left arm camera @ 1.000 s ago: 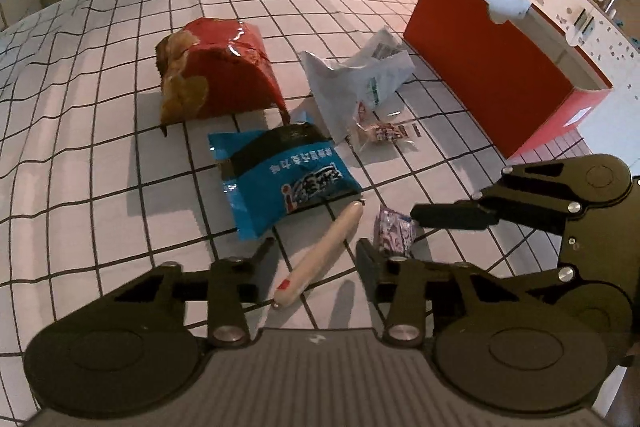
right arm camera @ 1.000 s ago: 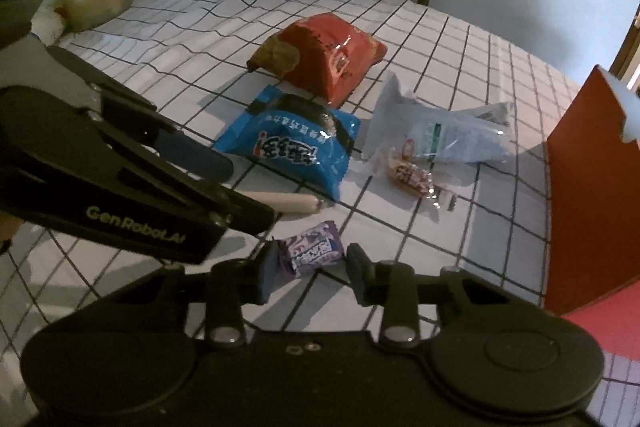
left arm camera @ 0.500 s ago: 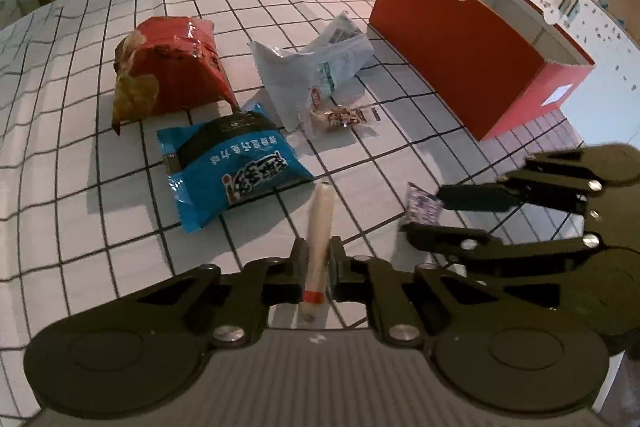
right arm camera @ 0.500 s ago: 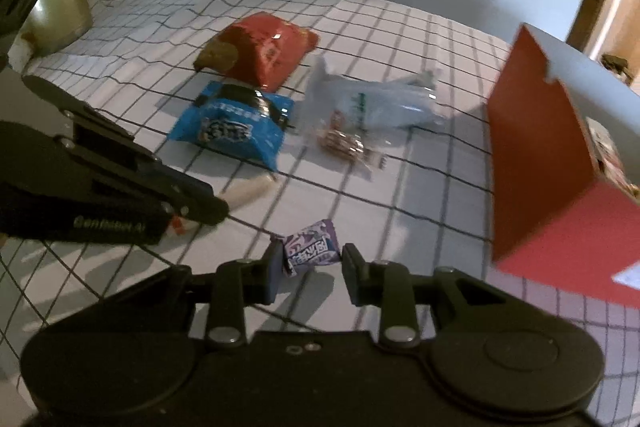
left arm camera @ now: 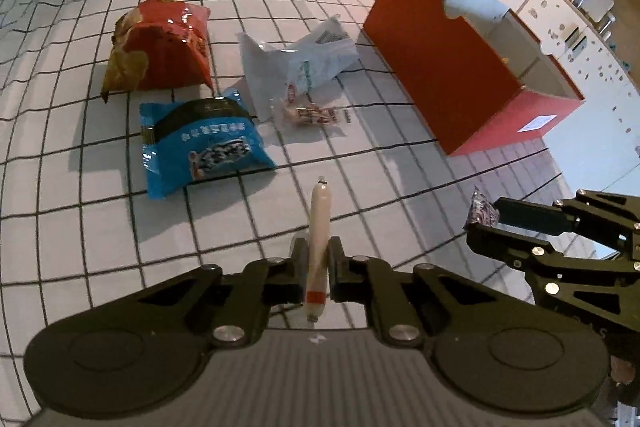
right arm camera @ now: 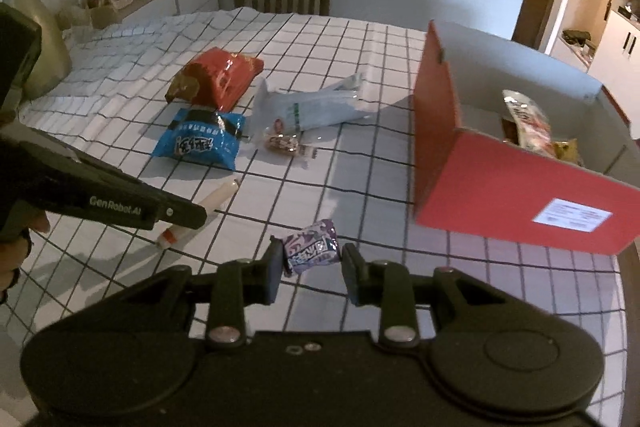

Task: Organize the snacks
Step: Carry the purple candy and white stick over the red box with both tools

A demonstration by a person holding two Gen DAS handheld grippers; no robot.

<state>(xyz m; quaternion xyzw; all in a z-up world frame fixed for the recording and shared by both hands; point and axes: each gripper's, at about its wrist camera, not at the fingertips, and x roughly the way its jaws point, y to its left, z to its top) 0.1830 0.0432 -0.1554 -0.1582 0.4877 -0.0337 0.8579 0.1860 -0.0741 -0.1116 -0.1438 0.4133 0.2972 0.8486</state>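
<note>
Left wrist view shows the left gripper (left arm camera: 318,269) clamped on a pale sausage stick (left arm camera: 318,235), its jaws pressed tight against the stick's sides near the red-banded end, the rest pointing forward above the checked tablecloth (left arm camera: 80,187). Off to the right, the right gripper (left arm camera: 486,217) has a small purple candy packet (left arm camera: 482,211) at its tips. Right wrist view shows that packet (right arm camera: 312,253) between the jaws, which stand only partly closed; the left pad touches it, while a sliver of gap shows at the right pad, so whether the hold is firm I cannot tell. On the cloth lie a red chip bag (left arm camera: 160,47), a blue snack packet (left arm camera: 204,147) just in front of it, a clear plastic bag (left arm camera: 304,63) and a small wrapped snack (left arm camera: 312,115) beside that. A red box (right arm camera: 516,195) stands open to the right, with a few snacks (right arm camera: 528,125) inside
</note>
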